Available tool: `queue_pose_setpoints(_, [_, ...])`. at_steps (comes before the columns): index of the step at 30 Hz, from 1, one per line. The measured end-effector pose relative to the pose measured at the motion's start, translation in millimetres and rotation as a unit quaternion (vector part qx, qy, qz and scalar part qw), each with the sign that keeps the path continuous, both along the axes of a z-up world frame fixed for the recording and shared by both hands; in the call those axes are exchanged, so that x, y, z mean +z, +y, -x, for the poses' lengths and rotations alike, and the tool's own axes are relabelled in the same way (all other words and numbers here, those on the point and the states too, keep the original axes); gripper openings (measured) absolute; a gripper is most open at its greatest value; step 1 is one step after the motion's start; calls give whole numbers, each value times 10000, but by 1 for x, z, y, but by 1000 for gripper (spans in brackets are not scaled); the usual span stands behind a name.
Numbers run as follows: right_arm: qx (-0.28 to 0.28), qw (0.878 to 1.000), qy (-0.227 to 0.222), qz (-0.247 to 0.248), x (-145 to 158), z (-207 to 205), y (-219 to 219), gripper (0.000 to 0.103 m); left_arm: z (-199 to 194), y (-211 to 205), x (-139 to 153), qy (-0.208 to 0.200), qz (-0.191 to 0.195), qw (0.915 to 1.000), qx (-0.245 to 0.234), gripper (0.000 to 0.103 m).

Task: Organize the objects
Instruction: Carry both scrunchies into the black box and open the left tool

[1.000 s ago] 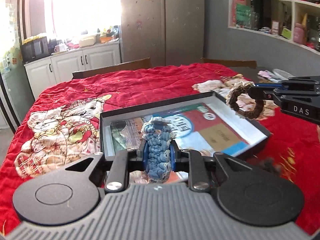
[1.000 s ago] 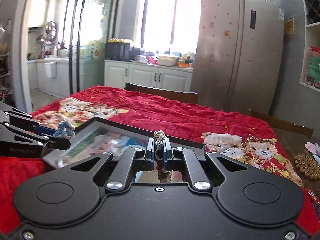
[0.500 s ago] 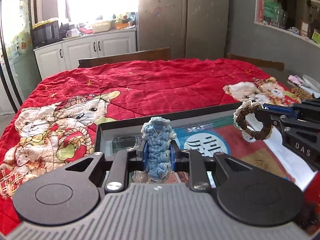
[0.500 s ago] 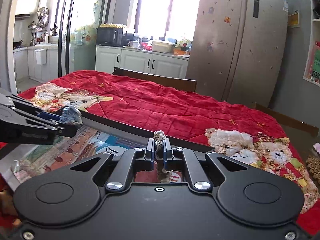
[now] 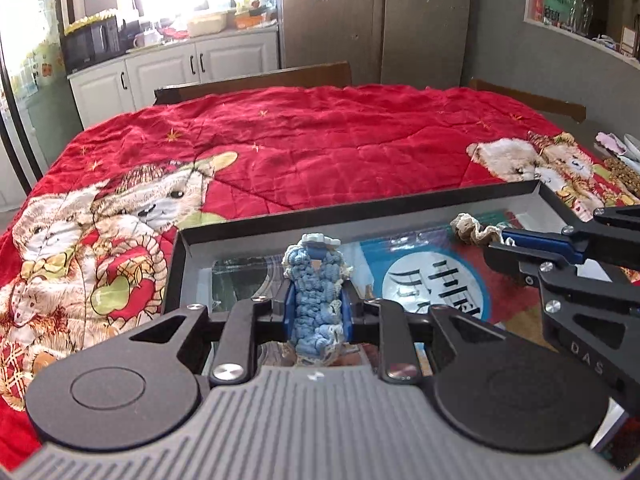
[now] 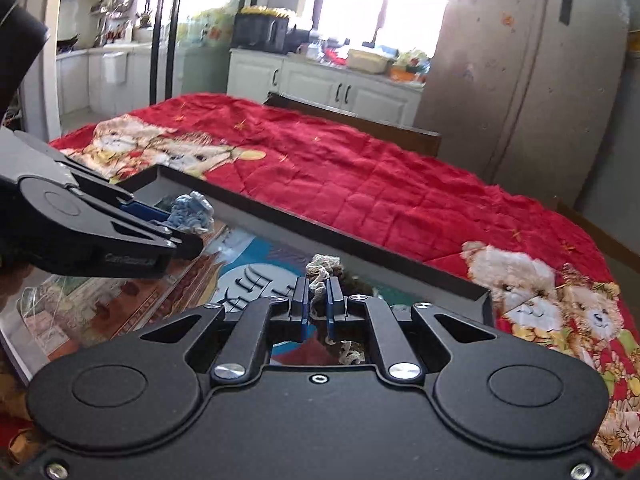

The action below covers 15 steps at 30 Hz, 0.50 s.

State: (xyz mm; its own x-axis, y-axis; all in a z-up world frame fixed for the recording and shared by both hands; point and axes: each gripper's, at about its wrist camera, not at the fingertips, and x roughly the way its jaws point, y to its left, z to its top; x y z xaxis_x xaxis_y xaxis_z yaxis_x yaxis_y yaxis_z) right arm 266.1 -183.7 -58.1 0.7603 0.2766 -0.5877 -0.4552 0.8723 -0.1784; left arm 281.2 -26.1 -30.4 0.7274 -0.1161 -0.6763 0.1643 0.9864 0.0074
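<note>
My left gripper [image 5: 317, 304] is shut on a blue crocheted scrunchie [image 5: 316, 292], held over the left part of a shallow black box [image 5: 360, 210] with a printed picture lining. It also shows in the right wrist view [image 6: 182, 224], with the blue scrunchie [image 6: 190, 212] in it. My right gripper [image 6: 318, 298] is shut on a brown and cream crocheted scrunchie [image 6: 320, 270], held over the box's [image 6: 360, 250] middle. In the left wrist view the right gripper [image 5: 504, 240] comes in from the right with the cream scrunchie edge [image 5: 474, 230] showing.
The box lies on a red quilt with teddy bears [image 5: 320, 140] over a table. Wooden chair backs [image 5: 256, 80] stand at the far edge. A brown beaded mat [image 5: 622, 174] lies at the far right. Kitchen cabinets and a fridge stand beyond.
Both grippers have moved in over the box and lower, still holding their scrunchies. The right gripper has come closer to the left one.
</note>
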Motion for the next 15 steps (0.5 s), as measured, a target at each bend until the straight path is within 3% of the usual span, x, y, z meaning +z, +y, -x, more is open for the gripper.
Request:
queue_pose_setpoints(10, [18,9992,372,110,-4,-10,1,10,-5,2,-3,147,-46,9999,20,31])
queue_pose_setpoints(13, [13,9990,447,91,-4,-12,0,12,-5,2,-3,144,-66,9999,53,36])
queue_pose_setpoints(15, [14,9988,471,92,-5,-12,0,12,-5,3,-3,153,-53,9998,67,47])
